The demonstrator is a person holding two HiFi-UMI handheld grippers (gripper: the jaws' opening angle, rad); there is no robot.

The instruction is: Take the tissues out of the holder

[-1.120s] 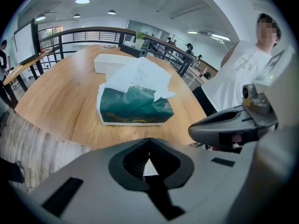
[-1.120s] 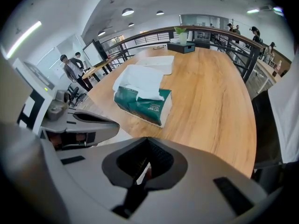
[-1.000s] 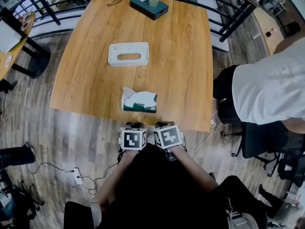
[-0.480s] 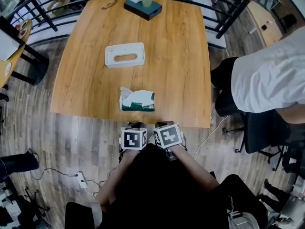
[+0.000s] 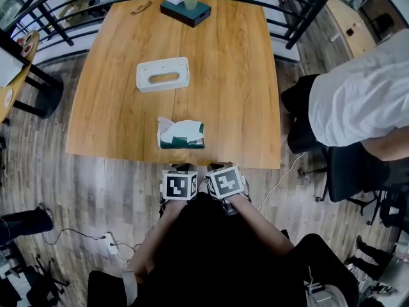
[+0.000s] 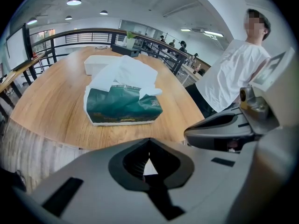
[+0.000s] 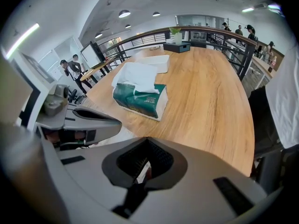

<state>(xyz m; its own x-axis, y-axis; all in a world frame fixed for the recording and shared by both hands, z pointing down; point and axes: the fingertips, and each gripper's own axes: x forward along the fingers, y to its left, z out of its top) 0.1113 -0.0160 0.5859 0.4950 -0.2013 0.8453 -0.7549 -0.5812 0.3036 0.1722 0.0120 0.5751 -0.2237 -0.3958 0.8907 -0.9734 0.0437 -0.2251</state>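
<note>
A green pack of tissues (image 5: 181,133) with white tissue sticking out lies near the front edge of the wooden table (image 5: 236,75). Behind it sits the white tissue holder (image 5: 162,74), its slot facing up and nothing showing in it. Both grippers hang side by side just off the table's front edge, close to the person's body. My left gripper (image 5: 181,169) is shut with nothing in it, and so is my right gripper (image 5: 218,167). The left gripper view shows the pack (image 6: 124,107) ahead of its jaws (image 6: 149,146). In the right gripper view the pack (image 7: 140,99) lies ahead and slightly left.
A dark box (image 5: 185,10) with a green cup on it stands at the table's far edge, with glasses (image 5: 142,7) next to it. A person in a white shirt (image 5: 358,101) stands right of the table. A black railing (image 5: 300,24) runs behind it. Cables (image 5: 105,238) lie on the floor.
The head view has drifted a little, so the table and its objects sit slightly higher and further left. Both grippers and the tissue pack stay where they were.
</note>
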